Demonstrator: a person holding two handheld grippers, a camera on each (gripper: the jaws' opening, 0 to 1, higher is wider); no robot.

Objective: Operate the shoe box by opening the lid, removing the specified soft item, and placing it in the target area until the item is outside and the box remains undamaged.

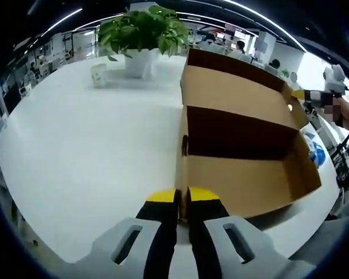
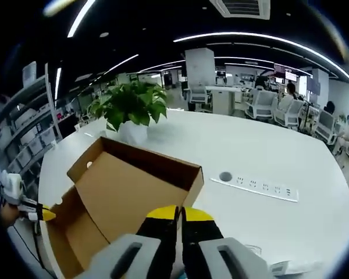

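An open brown cardboard shoe box [image 1: 244, 180] lies on the white table [image 1: 87, 151], its lid [image 1: 232, 93] flipped back and standing up behind it. What shows of the inside is bare cardboard and shadow. My left gripper [image 1: 182, 196] is shut on the top edge of the box's near side wall. My right gripper [image 1: 302, 94] reaches in from the right and meets the lid's far corner. In the right gripper view the box [image 2: 67, 241] and its lid [image 2: 122, 192] lie below, my right gripper [image 2: 179, 214] is shut on the lid's rim, and my left gripper [image 2: 45, 215] holds the box's far side.
A potted plant [image 1: 139, 35] [image 2: 131, 107] and a small white cup [image 1: 99, 74] stand beyond the box. A blue-and-white thing [image 1: 315, 152] lies by the box's right side. A white power strip [image 2: 256, 187] lies on the table [image 2: 267, 151]. People sit at desks behind.
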